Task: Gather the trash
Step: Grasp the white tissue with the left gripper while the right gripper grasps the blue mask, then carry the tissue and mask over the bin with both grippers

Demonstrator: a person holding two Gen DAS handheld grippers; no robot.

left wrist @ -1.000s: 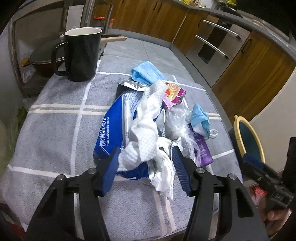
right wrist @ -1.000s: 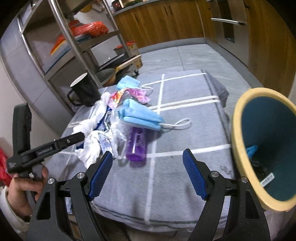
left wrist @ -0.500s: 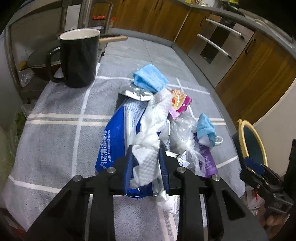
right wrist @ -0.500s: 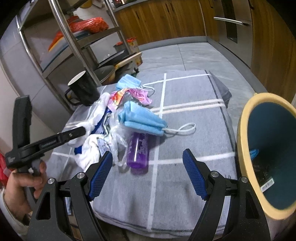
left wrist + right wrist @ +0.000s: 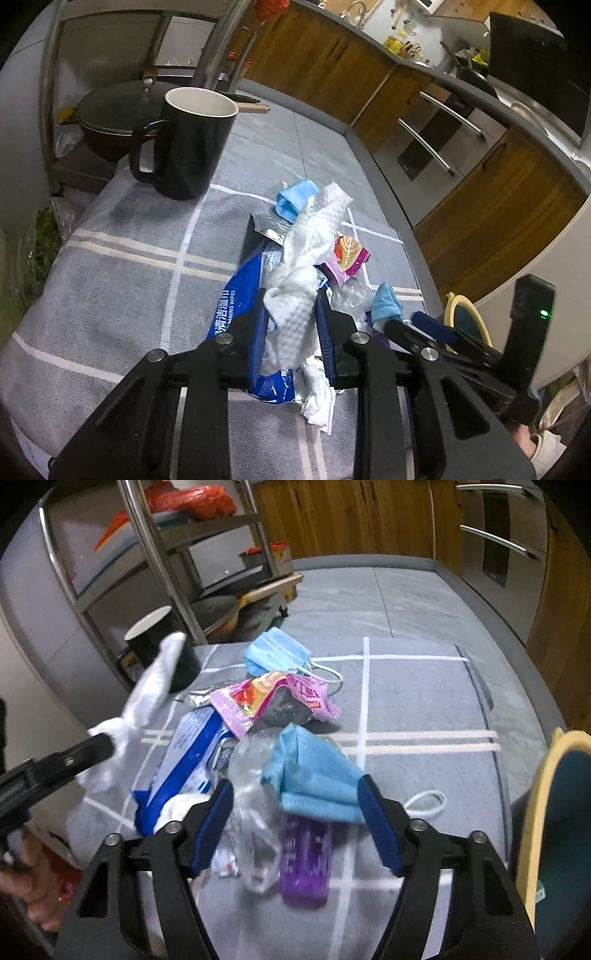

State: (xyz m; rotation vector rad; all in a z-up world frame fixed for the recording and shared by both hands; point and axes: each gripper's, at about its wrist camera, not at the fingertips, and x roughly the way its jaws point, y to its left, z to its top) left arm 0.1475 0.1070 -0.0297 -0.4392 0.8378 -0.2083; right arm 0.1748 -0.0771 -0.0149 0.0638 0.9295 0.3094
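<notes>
My left gripper (image 5: 291,321) is shut on a twisted white paper towel (image 5: 306,258), lifted a little above the blue wipes pack (image 5: 236,306). In the right wrist view the same towel (image 5: 147,694) sticks up from the left gripper's fingertip (image 5: 99,744). My right gripper (image 5: 295,805) is closing, its jaws straddling a blue face mask (image 5: 314,786) and clear crumpled plastic (image 5: 255,775); the pads do not press on them. A purple packet (image 5: 306,856) lies under the mask. A yellow-rimmed teal bin (image 5: 535,812) stands at the right.
A grey checked cloth (image 5: 110,277) covers the table. A black mug (image 5: 188,147) stands at its far left, a second blue mask (image 5: 273,653) and a pink wrapper (image 5: 266,698) lie behind the pile. A metal rack with a pan (image 5: 110,107) is beyond.
The left jaws closed on the white towel and raised it slightly. The right gripper moved left over the blue mask and its jaws narrowed.
</notes>
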